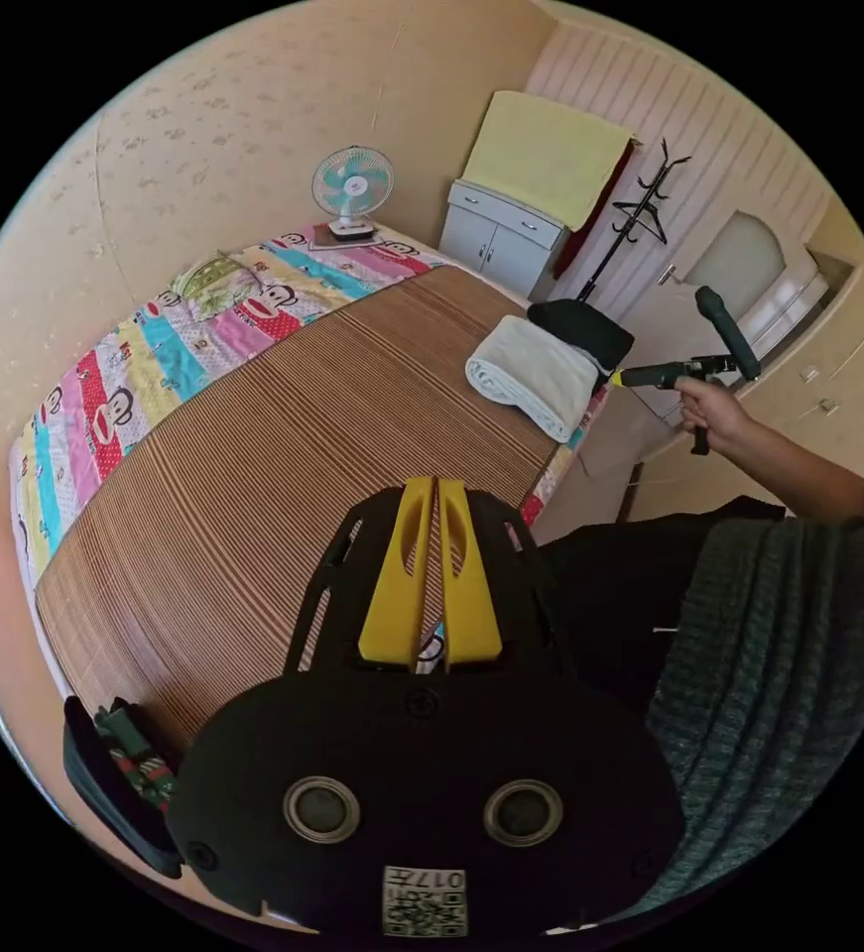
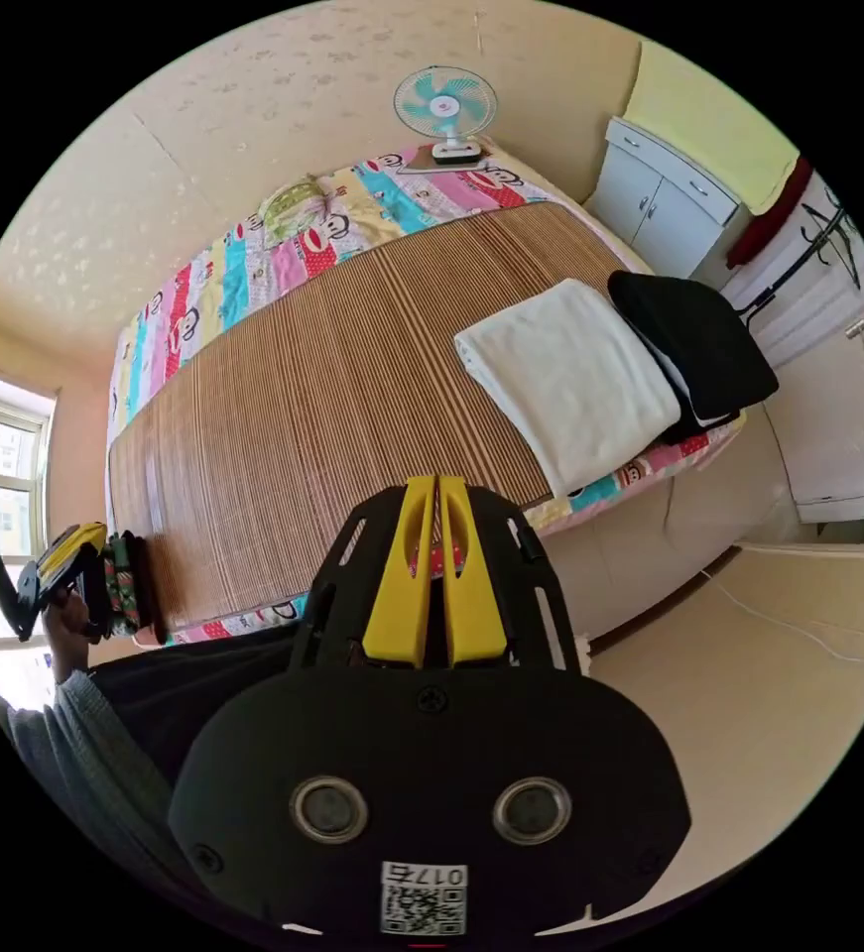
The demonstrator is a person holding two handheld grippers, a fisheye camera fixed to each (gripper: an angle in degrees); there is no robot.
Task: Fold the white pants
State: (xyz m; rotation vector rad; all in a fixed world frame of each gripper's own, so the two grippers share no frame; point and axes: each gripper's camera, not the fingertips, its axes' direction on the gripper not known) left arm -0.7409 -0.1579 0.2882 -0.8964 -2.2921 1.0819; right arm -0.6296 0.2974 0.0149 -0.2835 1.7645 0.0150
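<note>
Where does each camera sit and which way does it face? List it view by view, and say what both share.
Left gripper view: rides the left gripper, jaws together, facing across the striped mat; the person's hand holds the right gripper near the folded white pants.
Right gripper view: rides the right gripper, jaws together, facing the bed; the left gripper sits at the picture's left edge.
Shared: mat, pants, black garment, fan, cabinet.
</note>
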